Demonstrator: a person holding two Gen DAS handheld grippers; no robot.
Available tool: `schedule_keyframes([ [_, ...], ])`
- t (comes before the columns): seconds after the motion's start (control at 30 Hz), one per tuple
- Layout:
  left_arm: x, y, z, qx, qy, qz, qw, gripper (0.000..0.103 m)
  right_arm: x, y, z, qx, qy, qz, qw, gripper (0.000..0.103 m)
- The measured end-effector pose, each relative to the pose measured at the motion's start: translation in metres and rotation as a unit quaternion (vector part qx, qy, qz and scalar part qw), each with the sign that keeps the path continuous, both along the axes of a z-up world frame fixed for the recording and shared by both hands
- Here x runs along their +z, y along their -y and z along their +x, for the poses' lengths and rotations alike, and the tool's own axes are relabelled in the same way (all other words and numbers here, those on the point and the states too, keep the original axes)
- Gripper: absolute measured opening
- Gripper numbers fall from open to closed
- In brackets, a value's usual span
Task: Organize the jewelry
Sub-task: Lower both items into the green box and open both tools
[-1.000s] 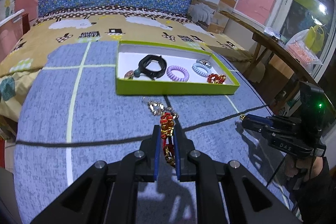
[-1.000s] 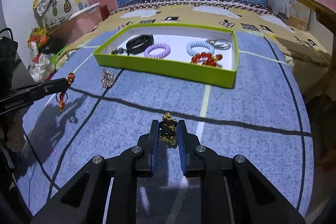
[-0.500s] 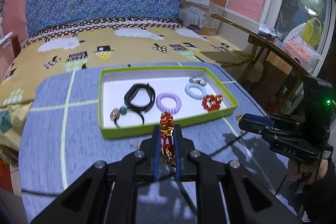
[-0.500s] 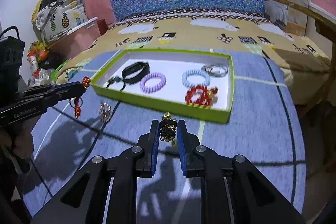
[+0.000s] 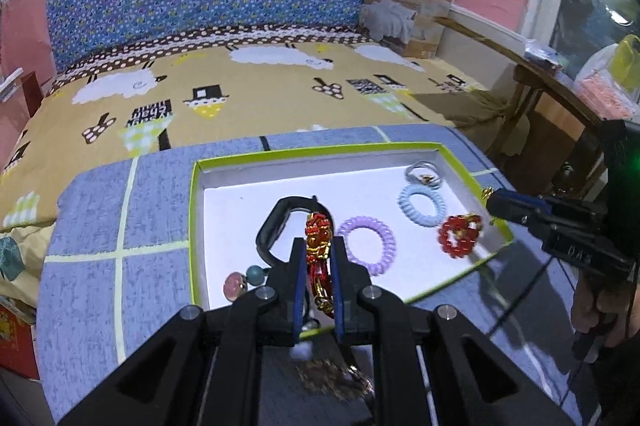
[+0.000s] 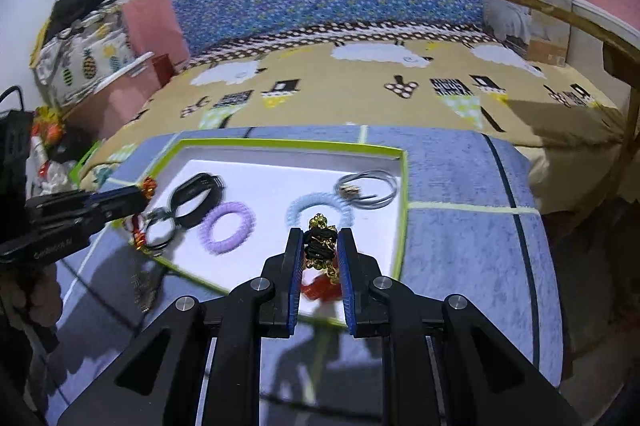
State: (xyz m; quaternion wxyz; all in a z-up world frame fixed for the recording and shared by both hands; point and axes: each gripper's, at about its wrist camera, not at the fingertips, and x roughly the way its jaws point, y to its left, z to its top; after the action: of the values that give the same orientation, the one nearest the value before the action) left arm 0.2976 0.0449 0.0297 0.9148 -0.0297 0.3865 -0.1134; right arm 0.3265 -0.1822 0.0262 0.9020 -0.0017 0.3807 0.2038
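My left gripper [image 5: 318, 244] is shut on a red-and-gold beaded charm [image 5: 318, 230] and hangs over the near left part of a green-rimmed white tray [image 5: 320, 149]. In the tray lie a black band [image 5: 280, 222], a purple coil tie [image 5: 368, 244], a blue coil tie [image 5: 422, 204], silver bangles [image 5: 422, 172], a red bead bracelet [image 5: 458, 236] and a pink-and-teal bead piece [image 5: 240, 282]. My right gripper [image 6: 321, 234] is shut on a black-and-gold piece [image 6: 320, 246] above the tray's [image 6: 404, 218] near right part.
A gold chain piece [image 6: 142, 290] lies on the blue-grey blanket [image 6: 460, 246] just in front of the tray. Behind is a bed with a yellow patterned sheet [image 5: 260, 90], a blue cushion and a cardboard box [image 5: 408, 10]. A wooden table [image 5: 560, 94] stands at the right.
Both grippers have moved forward with their pieces, from over the blanket to above the tray's near edge. The gold chain piece has stayed behind on the blanket.
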Motion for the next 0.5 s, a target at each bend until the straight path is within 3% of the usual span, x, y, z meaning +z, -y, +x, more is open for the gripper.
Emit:
schedule_keyframes([
  [0.5, -0.024, 0.005, 0.017, -0.006, -0.021, 0.013, 0.9997, 0.013, -0.029, 0.002, 0.032, -0.007, -0.041, -0.015, 0.999, 0.019],
])
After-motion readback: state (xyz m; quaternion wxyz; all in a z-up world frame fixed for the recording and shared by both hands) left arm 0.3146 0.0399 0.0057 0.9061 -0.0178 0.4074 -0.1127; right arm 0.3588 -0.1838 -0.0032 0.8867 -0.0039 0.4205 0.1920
